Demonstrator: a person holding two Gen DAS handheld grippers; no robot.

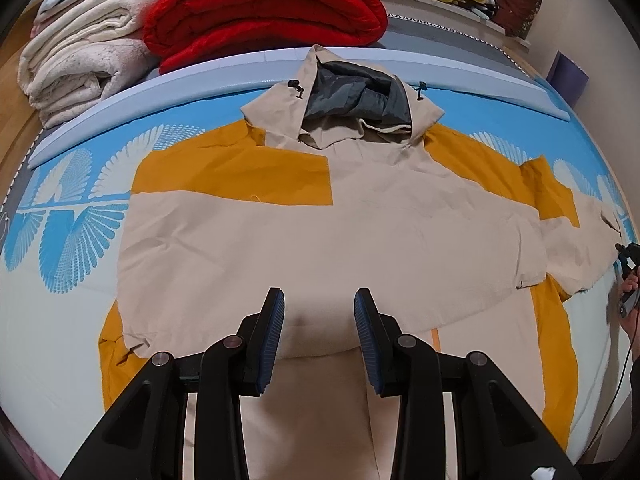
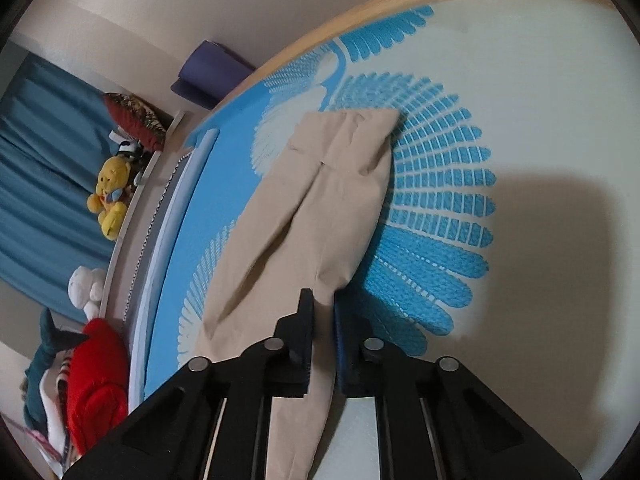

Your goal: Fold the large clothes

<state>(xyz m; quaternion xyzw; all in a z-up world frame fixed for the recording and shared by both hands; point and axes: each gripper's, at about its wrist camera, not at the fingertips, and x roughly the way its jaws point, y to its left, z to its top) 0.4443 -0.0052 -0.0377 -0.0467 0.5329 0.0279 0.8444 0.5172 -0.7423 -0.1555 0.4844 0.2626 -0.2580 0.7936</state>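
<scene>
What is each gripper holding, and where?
Right gripper pinches the jacket's beige sleeve, partway along it. Left gripper is open over the jacket, holding nothing.

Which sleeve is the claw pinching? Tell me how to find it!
Find the big beige and orange hooded jacket spread flat on the blue feather-patterned bed. One plain beige sleeve sticks straight out sideways; the right claw is shut on it. The other sleeve is already folded across the jacket's front.

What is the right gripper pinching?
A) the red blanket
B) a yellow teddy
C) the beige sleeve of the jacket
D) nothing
C: in the right wrist view, the right gripper has its jaws closed on the beige sleeve, which lies on the blue-patterned bed cover.
</scene>
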